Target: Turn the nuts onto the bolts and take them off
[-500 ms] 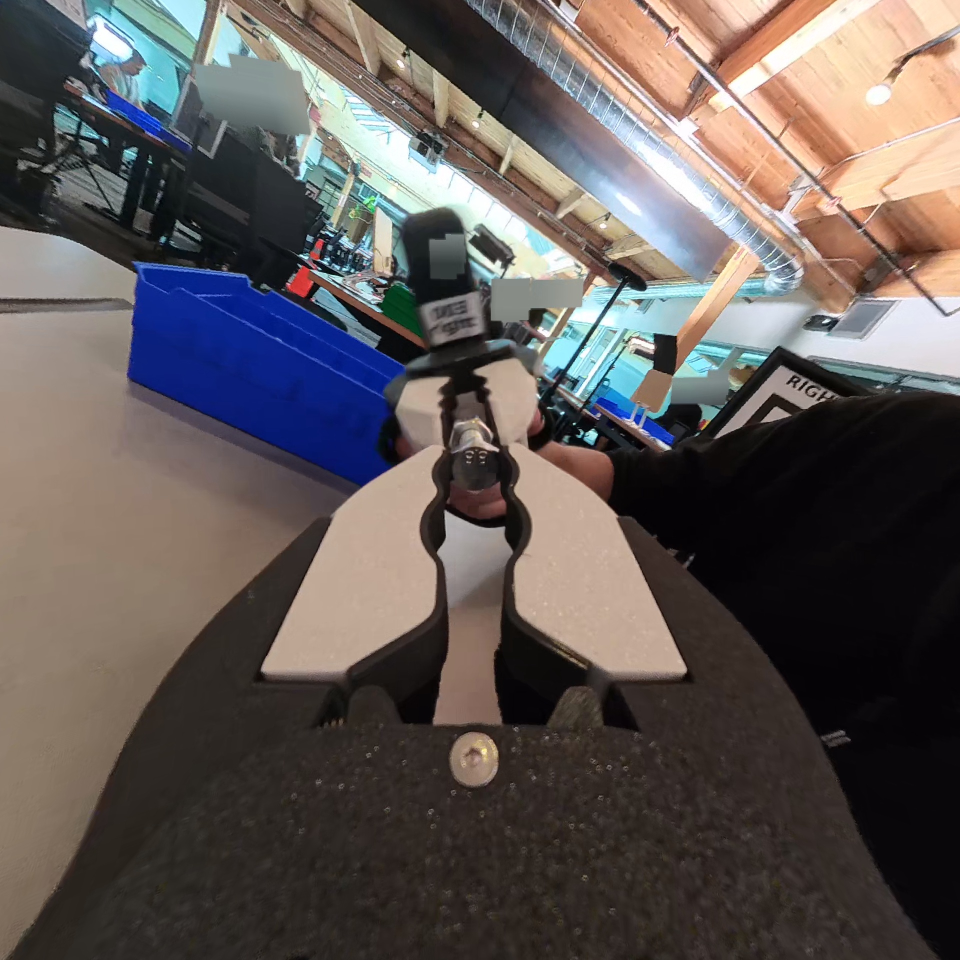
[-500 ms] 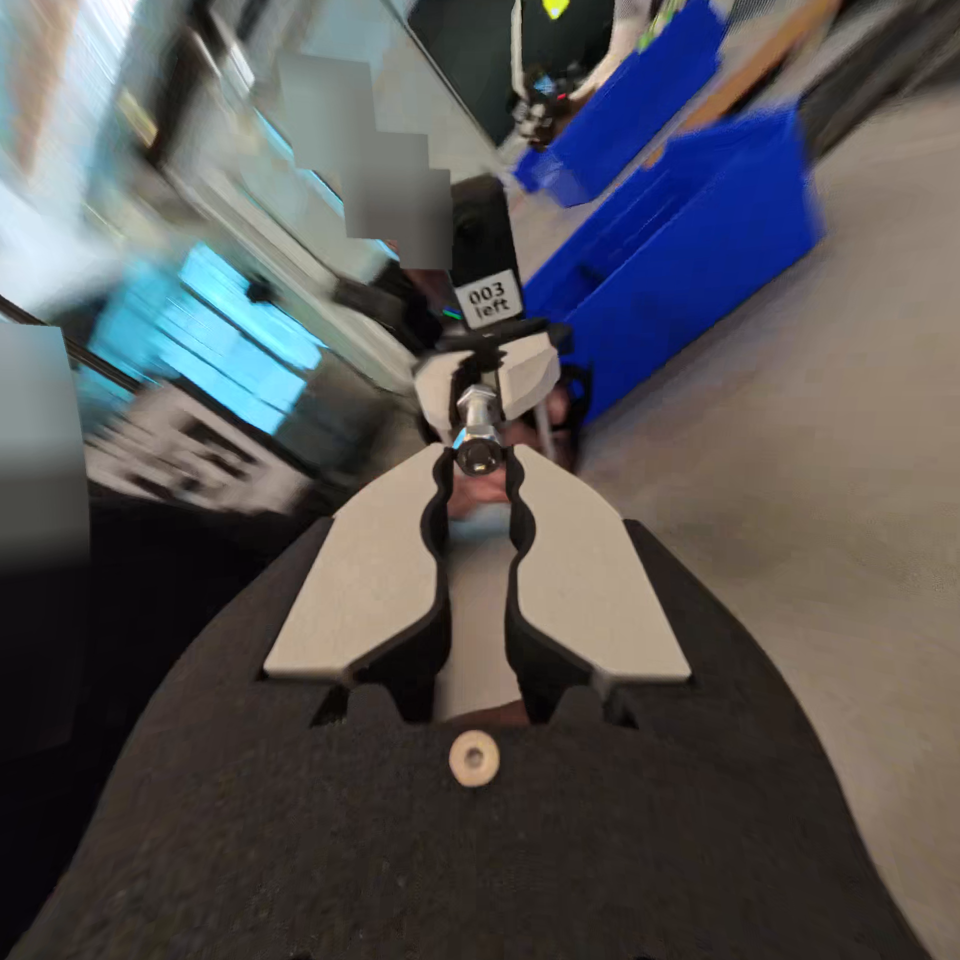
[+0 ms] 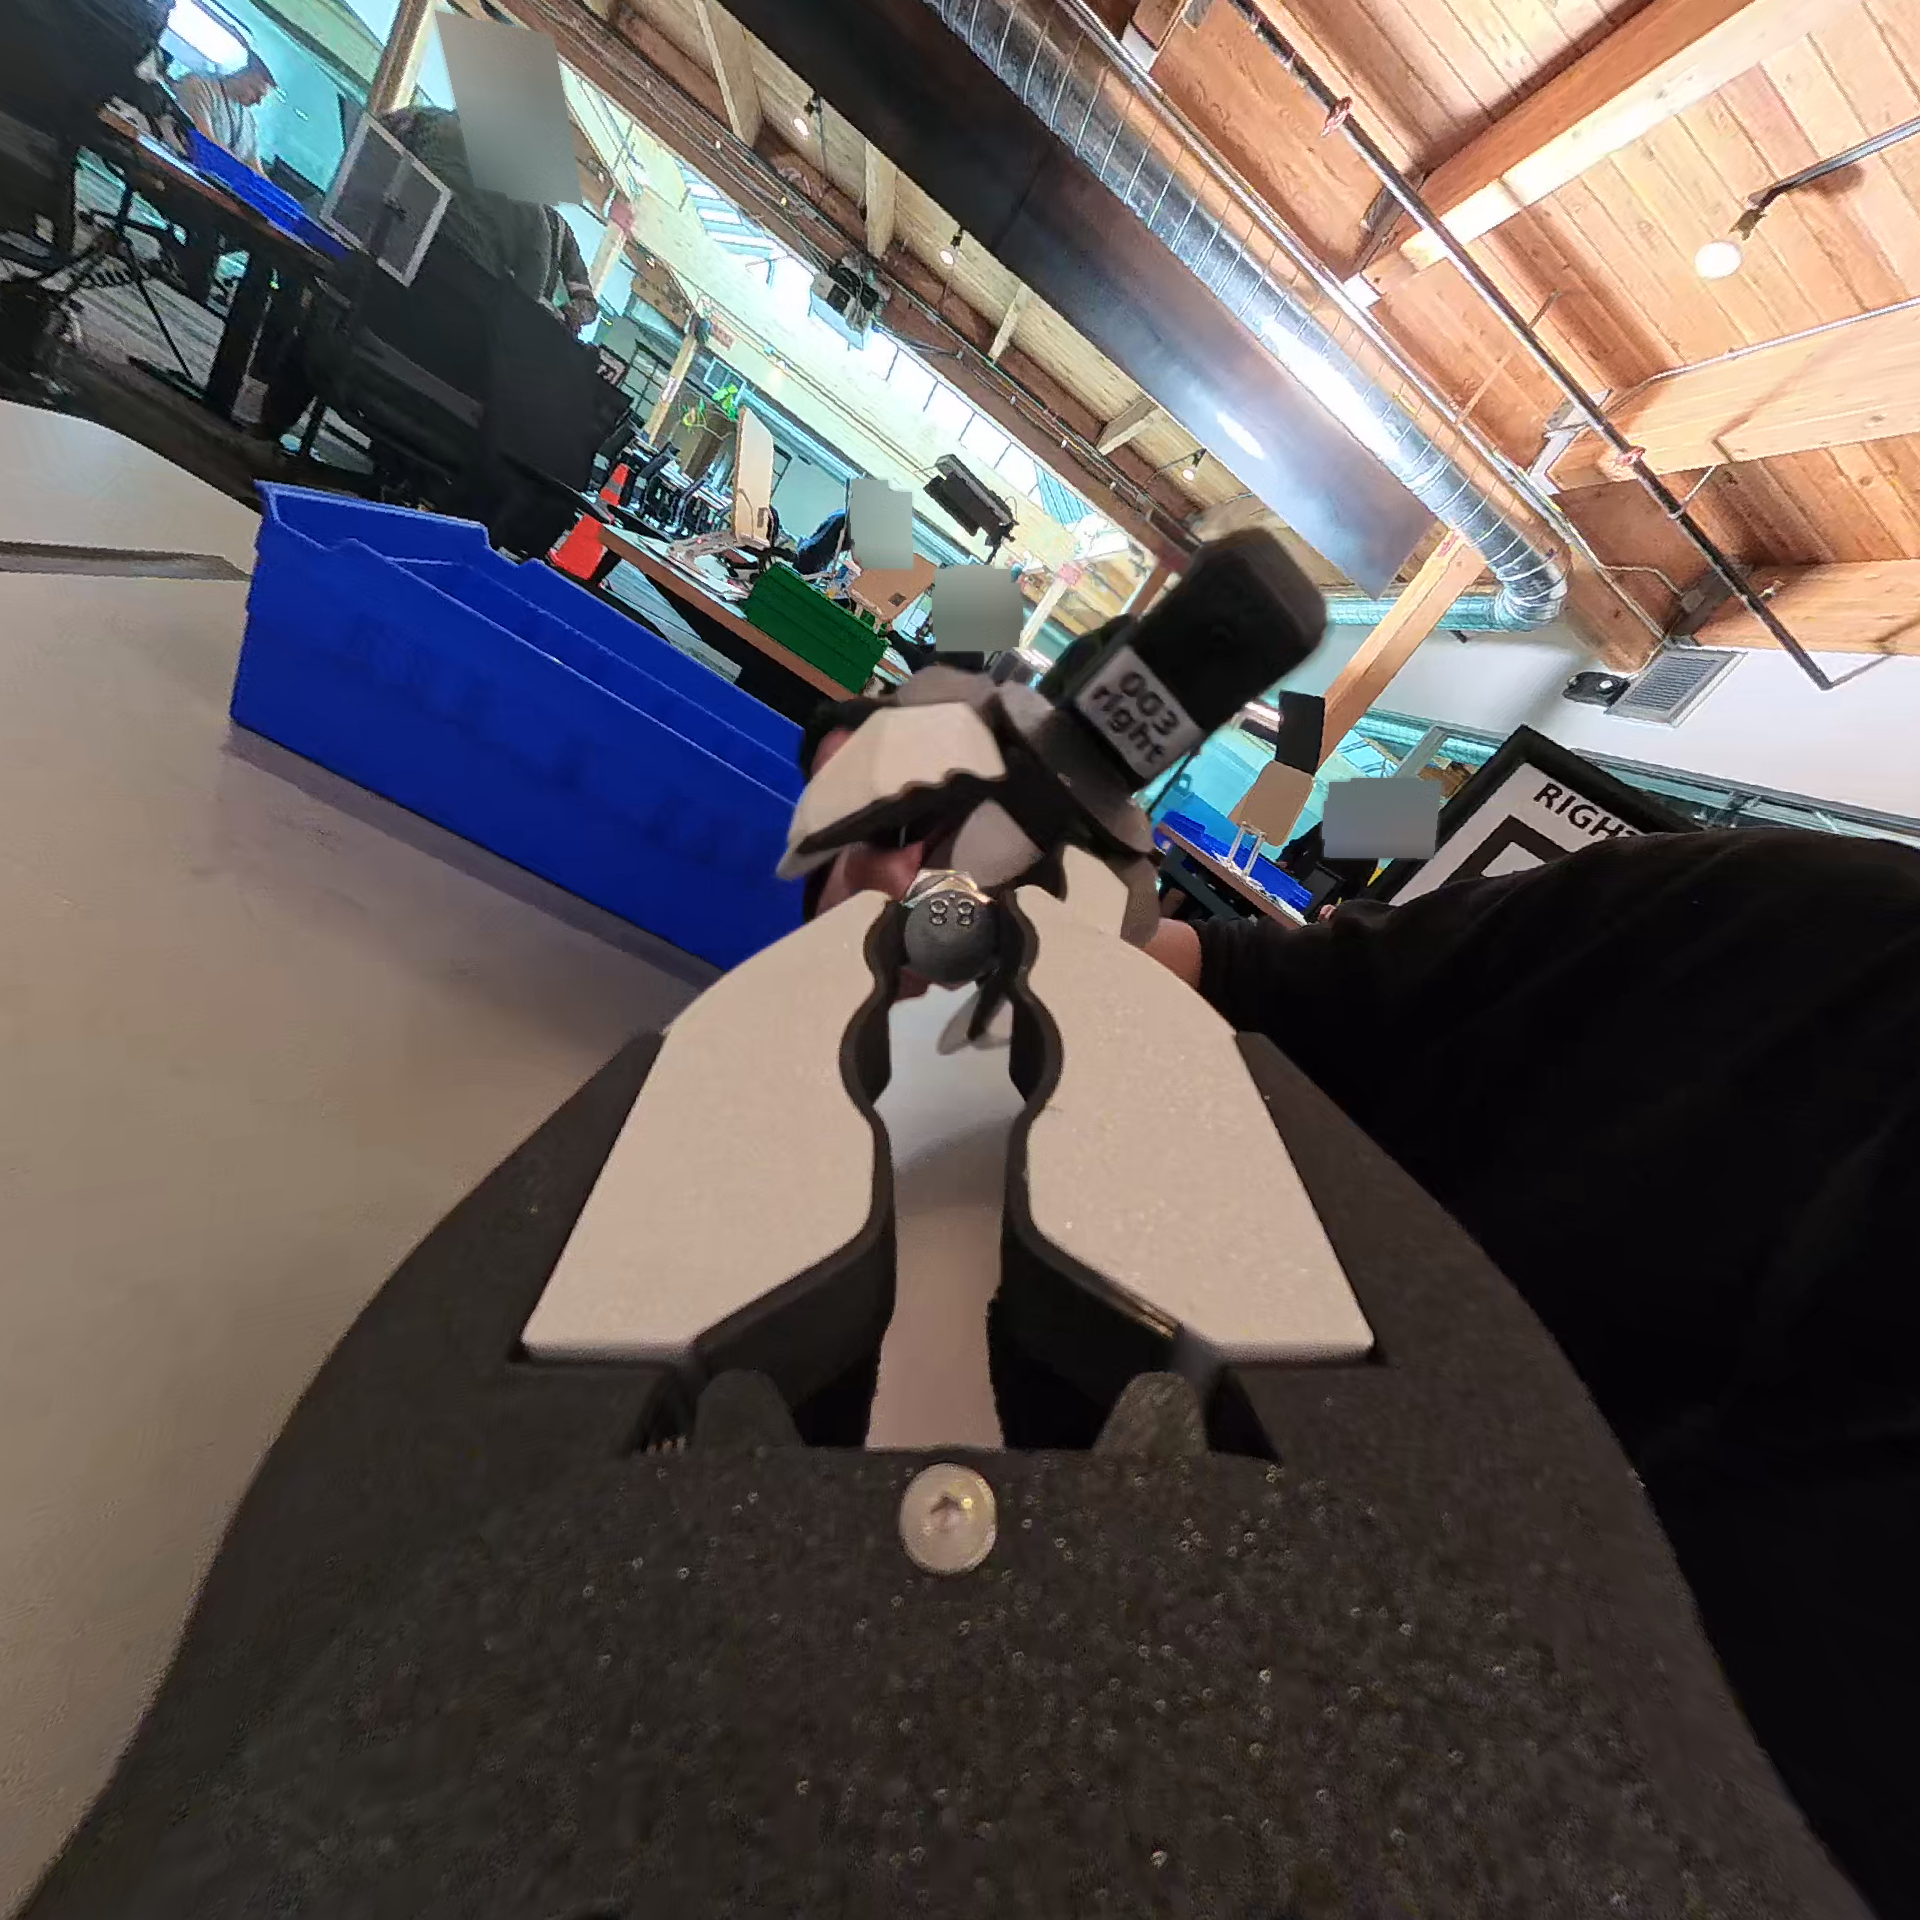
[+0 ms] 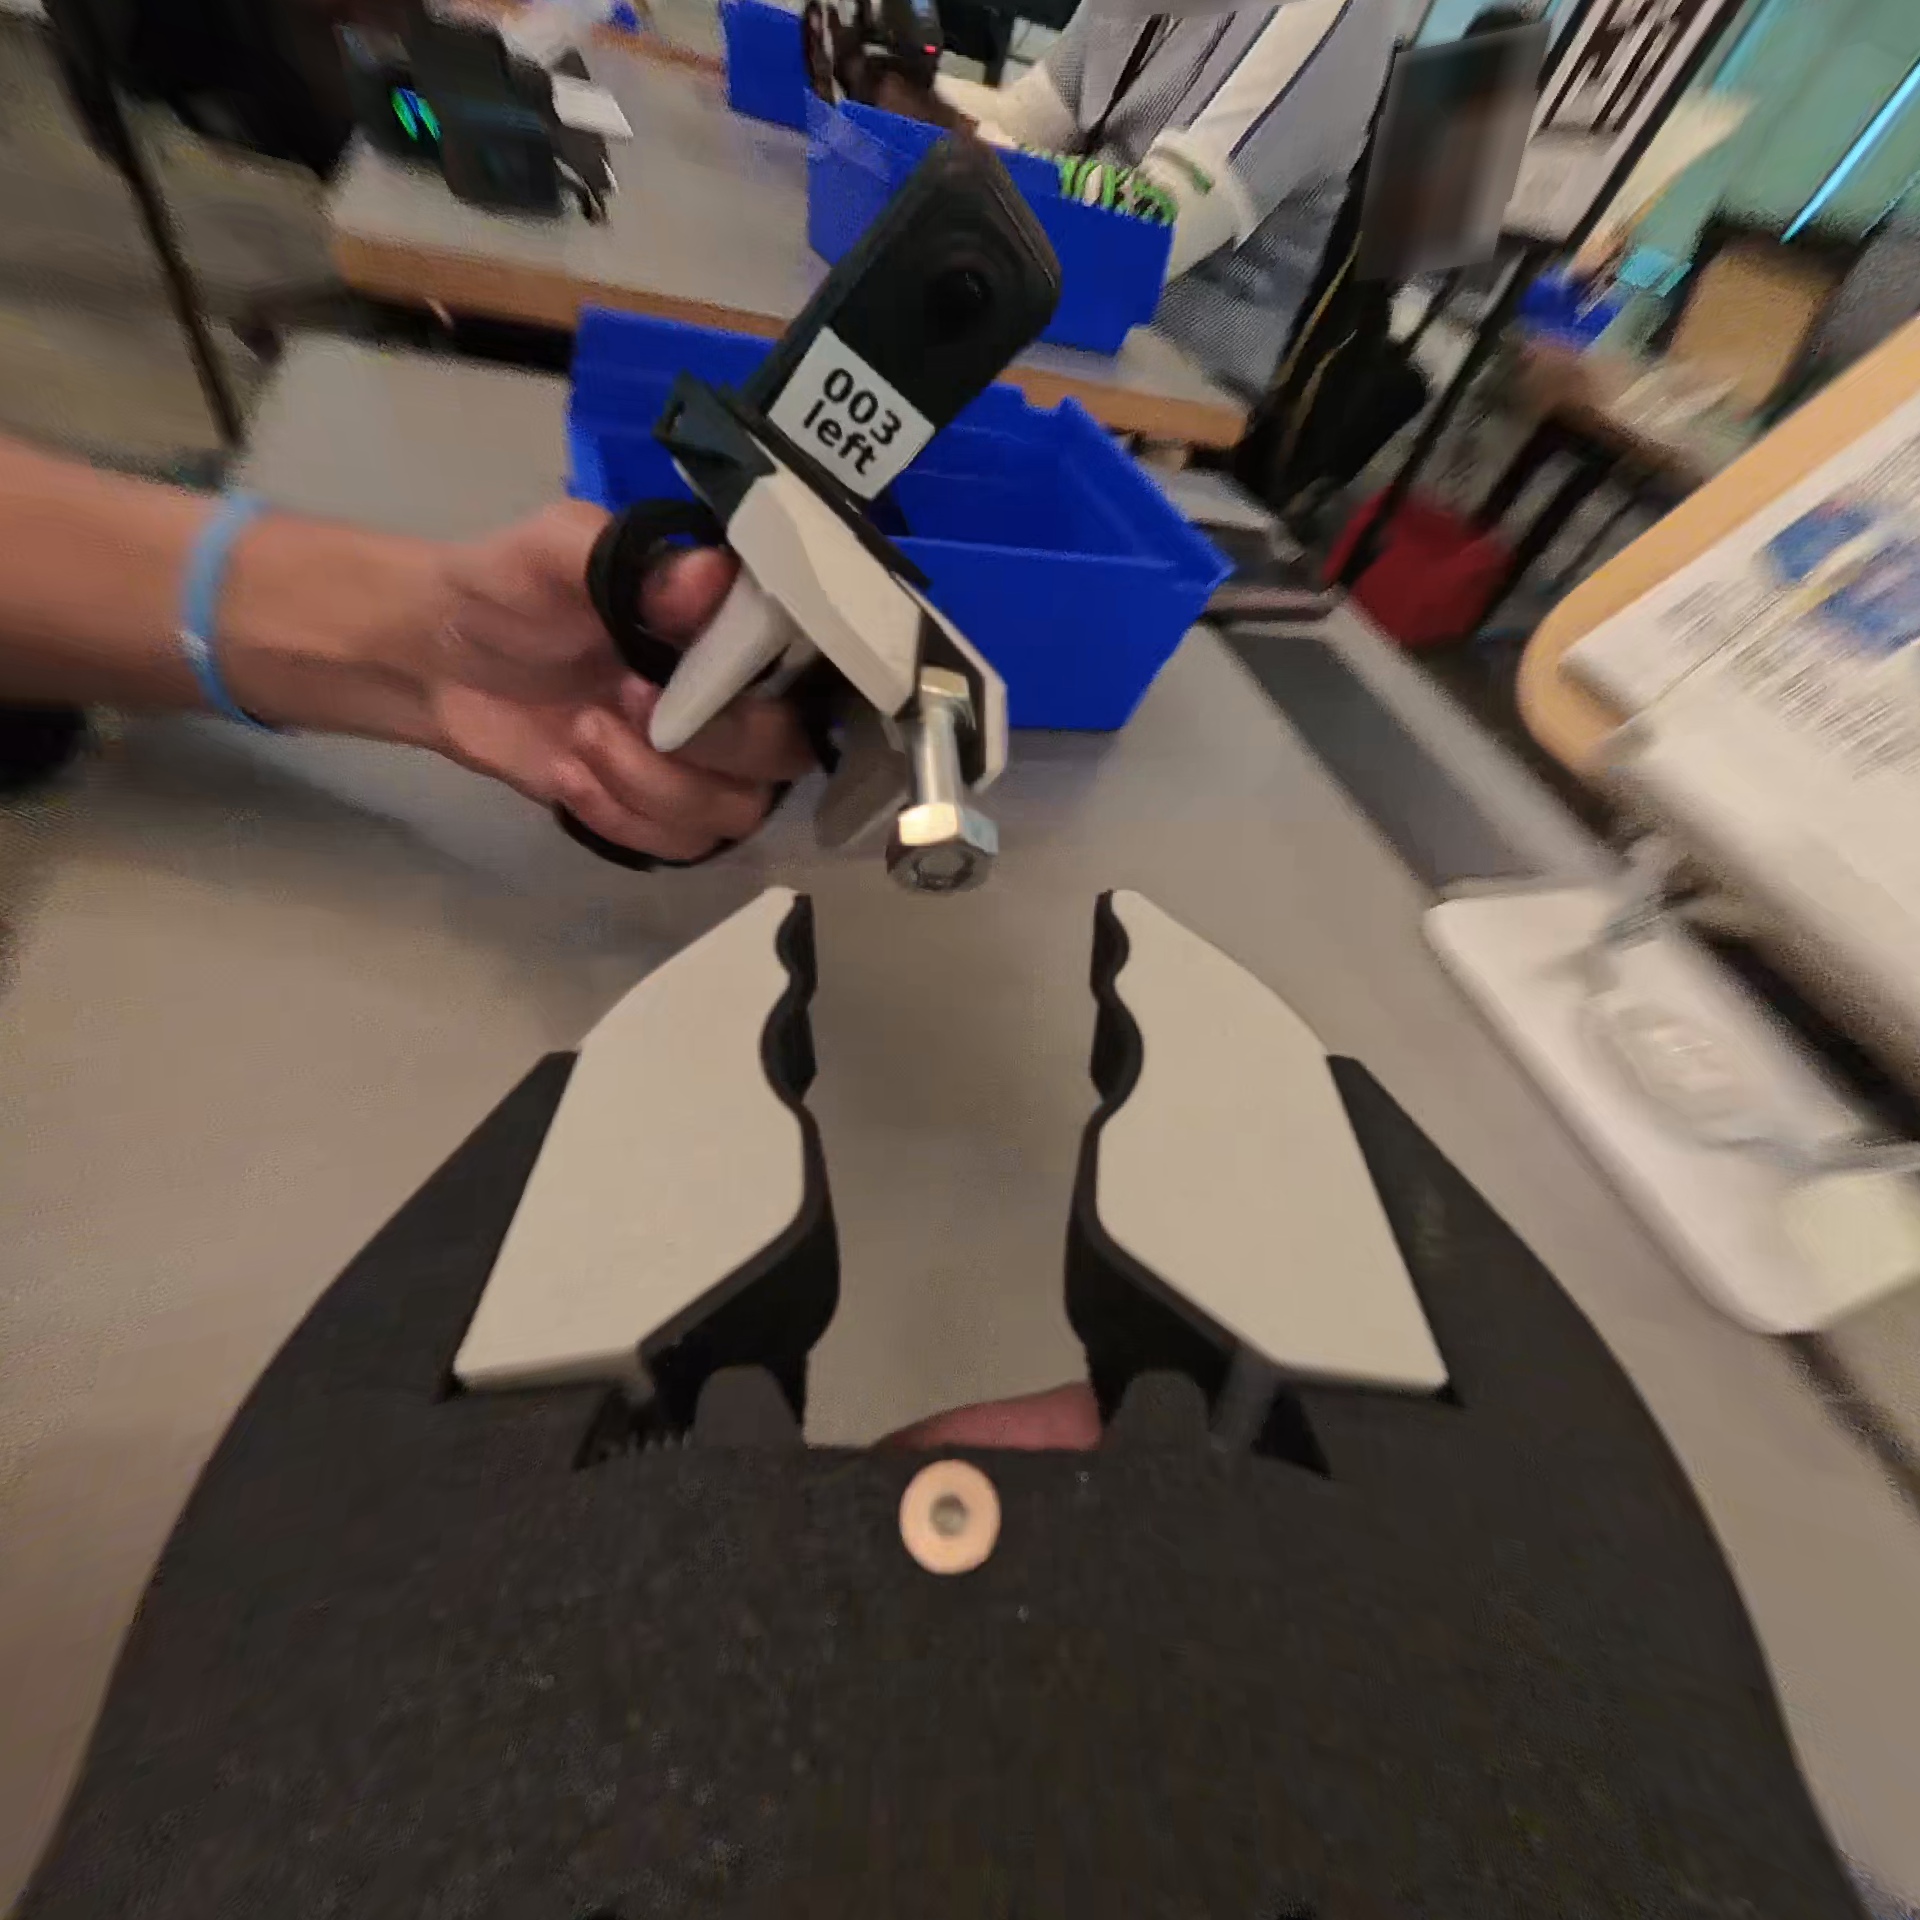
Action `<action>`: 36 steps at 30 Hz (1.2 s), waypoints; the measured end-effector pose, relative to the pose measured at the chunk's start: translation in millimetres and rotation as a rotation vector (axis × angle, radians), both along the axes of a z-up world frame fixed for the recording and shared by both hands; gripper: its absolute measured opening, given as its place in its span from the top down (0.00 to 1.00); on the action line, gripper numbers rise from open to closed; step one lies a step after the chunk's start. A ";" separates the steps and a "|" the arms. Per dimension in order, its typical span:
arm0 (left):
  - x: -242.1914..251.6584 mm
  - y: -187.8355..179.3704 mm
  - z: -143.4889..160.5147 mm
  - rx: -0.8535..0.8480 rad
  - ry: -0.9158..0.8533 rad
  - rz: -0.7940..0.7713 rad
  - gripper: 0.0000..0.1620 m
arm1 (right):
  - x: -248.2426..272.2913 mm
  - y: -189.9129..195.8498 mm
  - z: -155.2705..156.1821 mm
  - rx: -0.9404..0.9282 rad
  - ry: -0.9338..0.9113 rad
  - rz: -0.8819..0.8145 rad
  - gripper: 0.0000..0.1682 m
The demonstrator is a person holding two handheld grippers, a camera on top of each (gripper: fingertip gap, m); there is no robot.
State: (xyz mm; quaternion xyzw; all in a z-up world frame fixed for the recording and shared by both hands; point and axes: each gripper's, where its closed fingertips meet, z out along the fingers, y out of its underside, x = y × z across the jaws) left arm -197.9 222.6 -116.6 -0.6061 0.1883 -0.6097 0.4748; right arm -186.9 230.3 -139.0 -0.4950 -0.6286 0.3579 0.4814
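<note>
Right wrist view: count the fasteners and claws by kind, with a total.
Bolt: 1
Hex nut: 1, on the bolt's end
Claws: 2 (left claw gripping the bolt, right claw open)
Total: 4

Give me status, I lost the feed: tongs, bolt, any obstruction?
Left tongs shut on the bolt, nut on its end. Right tongs open, short of the nut. Nothing between them.
</note>
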 end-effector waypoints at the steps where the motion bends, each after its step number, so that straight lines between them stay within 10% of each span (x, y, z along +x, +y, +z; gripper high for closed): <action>1: 0.9 0.1 -0.6 -0.004 -0.001 -0.004 0.90 | 0.4 -1.0 3.1 0.094 0.006 -0.004 0.72; 7: 4.5 -1.0 -2.0 -0.007 0.002 -0.015 0.90 | -2.1 -4.0 3.5 0.135 -0.028 0.008 0.88; 16: 3.7 0.5 -0.8 0.048 0.076 0.046 0.89 | -2.9 -10.8 17.3 -1.793 0.035 0.312 0.88; 21: -3.4 2.8 0.8 0.020 0.025 0.041 0.90 | -4.6 -6.7 16.5 -1.378 0.113 0.228 0.71; 30: 0.6 1.2 -1.1 -0.002 0.002 0.002 0.90 | -2.8 13.3 -1.4 0.099 -0.091 -0.093 0.75; 36: 0.5 -2.9 4.4 0.016 -0.014 -0.016 0.89 | -6.3 -4.9 2.8 -0.095 -0.096 0.005 0.90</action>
